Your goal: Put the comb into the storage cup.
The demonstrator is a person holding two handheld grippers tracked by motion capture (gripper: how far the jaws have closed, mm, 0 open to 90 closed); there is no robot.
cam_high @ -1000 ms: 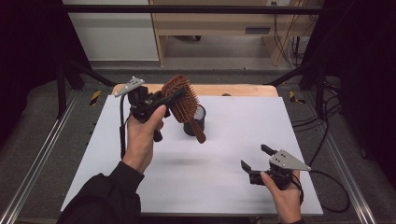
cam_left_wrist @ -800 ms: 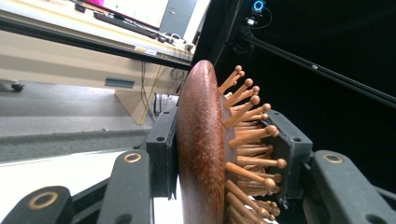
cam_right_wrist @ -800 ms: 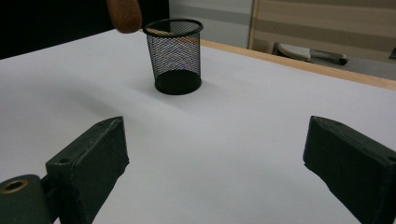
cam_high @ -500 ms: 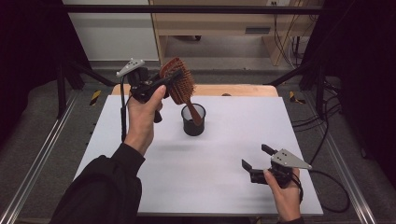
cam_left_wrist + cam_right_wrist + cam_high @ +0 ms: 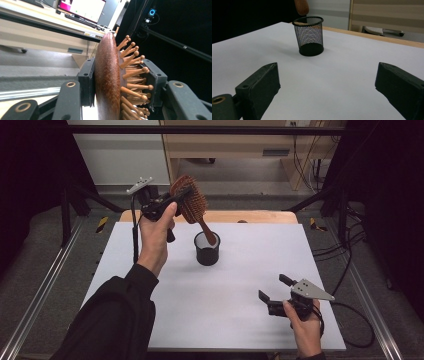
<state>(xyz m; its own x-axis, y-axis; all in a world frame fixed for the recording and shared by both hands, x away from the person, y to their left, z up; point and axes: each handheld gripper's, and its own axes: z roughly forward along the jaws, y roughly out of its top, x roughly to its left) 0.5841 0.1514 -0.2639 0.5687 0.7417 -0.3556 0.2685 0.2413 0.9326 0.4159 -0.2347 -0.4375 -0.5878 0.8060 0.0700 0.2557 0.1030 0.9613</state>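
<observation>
Brown wooden hairbrush (image 5: pixel 189 200) is clamped in the left gripper (image 5: pixel 172 202), held up in the air over the far side of the table (image 5: pixel 200 310). The left gripper view shows one pad on the smooth back of the brush head (image 5: pixel 107 80), the other against the bristle side, pins (image 5: pixel 130 65) poking out around it. Grip is on the head; the handle (image 5: pixel 207 231) hangs down at a slant. In the high view the handle tip overlaps the mouth of the black mesh cup (image 5: pixel 207 249); inside or just above the rim, cannot tell. The right gripper view shows a brown rounded tip (image 5: pixel 301 6) well above the cup rim (image 5: pixel 308 20), so it reads as clear of the cup.

The cup stands upright on the white table top, roughly mid-table toward the far edge.

The right gripper (image 5: pixel 280 292) sits low near the front right of the table, jaws spread wide with nothing between them, pointed at the cup (image 5: pixel 309 36). It is well apart from cup and brush.
</observation>
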